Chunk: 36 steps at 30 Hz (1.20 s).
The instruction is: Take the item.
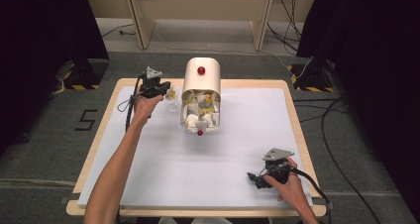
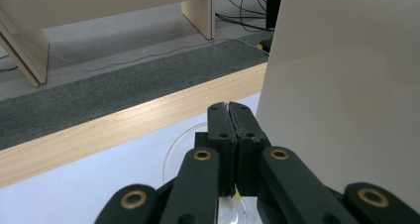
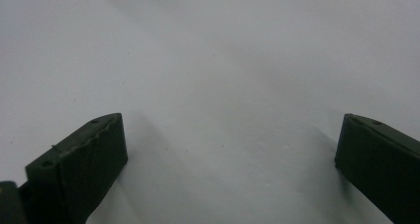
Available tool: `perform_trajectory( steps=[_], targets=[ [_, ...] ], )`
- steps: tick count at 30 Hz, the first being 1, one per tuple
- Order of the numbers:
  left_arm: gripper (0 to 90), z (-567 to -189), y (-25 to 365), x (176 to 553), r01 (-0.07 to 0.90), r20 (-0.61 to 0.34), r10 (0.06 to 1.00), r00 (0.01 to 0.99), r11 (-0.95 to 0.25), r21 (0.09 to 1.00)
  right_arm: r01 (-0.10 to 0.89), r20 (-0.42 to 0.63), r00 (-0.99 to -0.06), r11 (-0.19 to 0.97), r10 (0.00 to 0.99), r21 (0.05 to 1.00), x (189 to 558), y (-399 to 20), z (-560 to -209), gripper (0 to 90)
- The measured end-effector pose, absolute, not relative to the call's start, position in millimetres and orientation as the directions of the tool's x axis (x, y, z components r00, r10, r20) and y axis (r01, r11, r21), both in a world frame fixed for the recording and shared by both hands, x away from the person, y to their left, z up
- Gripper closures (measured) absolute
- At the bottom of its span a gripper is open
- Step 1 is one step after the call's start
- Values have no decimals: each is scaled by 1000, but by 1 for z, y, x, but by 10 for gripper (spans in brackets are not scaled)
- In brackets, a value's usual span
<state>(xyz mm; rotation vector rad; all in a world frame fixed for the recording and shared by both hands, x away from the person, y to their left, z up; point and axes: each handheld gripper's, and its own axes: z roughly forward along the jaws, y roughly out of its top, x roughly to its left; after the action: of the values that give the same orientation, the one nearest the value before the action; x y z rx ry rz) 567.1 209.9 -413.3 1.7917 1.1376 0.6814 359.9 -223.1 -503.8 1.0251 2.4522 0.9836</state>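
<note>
Two claws are seen: the left claw (image 1: pixel 167 91), clenched on a clear wrapper (image 2: pixel 184 145) beside the cream dispenser (image 1: pixel 201 80); the right claw (image 1: pixel 253 177), released, well apart from it.

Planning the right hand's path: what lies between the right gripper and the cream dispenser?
Bare white mat, seen in the high view, between the right gripper and dispenser.

Lighting was pretty even from overhead, with the white table top (image 1: pixel 237 149) bright and the black curtains (image 1: pixel 44 30) at both sides nearly featureless. High view looked soft and low-res. In the right gripper view the jaws cast soft shadows on the white surface. The left gripper's (image 2: pixel 229 107) near links were blurry, though the floor (image 2: pixel 99 92) behind stayed sharp.
</note>
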Motion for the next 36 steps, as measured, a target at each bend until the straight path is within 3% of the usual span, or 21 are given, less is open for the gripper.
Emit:
perform_trajectory(
  steps=[10,12,16,19,25,26,36],
  targets=[
    [780,-414,211,562,430,-18,898,439,-192,882,506,-16,-698,509,716,696,360,-223,-504,2],
    [673,-414,212,561,438,-24,896,443,-193,878,505,-18,-698,510,716,697,360,-223,-504,2],
    [572,-412,214,558,452,-51,888,456,-182,873,506,-16,-698,509,716,696,360,-223,-504,2],
    [427,-412,215,554,467,-67,881,469,-183,865,505,-17,-698,509,716,697,360,-223,-504,2],
    [302,-411,217,542,485,-88,871,484,-183,855,506,-17,-698,509,716,696,360,-223,-504,1],
    [217,-410,218,539,495,-90,875,476,-182,850,505,-18,-698,510,716,696,360,-223,-504,1],
    [152,-414,224,517,507,-60,880,472,-215,835,505,-17,-698,508,716,698,360,-223,-504,2]
  ],
)
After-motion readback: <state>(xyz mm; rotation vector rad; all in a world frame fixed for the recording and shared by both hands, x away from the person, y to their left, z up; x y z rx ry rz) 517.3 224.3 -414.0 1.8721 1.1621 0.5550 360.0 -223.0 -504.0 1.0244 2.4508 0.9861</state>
